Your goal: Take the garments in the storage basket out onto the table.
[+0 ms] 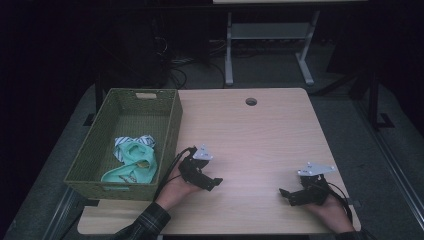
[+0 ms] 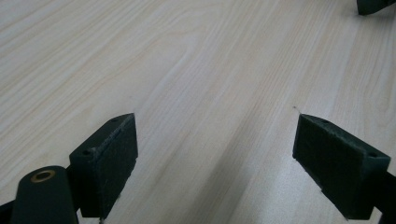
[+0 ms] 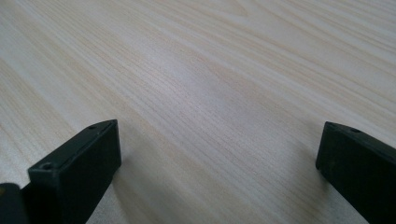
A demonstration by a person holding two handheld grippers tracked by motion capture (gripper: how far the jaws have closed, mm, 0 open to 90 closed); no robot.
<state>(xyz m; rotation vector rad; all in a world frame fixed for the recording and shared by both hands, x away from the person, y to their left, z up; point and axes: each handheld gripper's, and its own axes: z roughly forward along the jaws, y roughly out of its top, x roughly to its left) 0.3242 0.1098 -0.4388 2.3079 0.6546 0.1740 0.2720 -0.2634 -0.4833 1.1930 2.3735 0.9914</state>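
Observation:
My left gripper rests low on the light wood table, just right of a green woven basket. Its jaws stand wide apart over bare wood in the left gripper view, holding nothing. My right gripper sits near the table's front right, pointing left, and it is open too, with only wood grain between its jaws in the right gripper view. Inside the basket lies a mint-green cloth with a striped piece beside it.
A round cable hole is at the table's far edge. Behind the table stands a white-legged desk frame with cables on the dark floor. The tip of my other gripper shows at the top right of the left gripper view.

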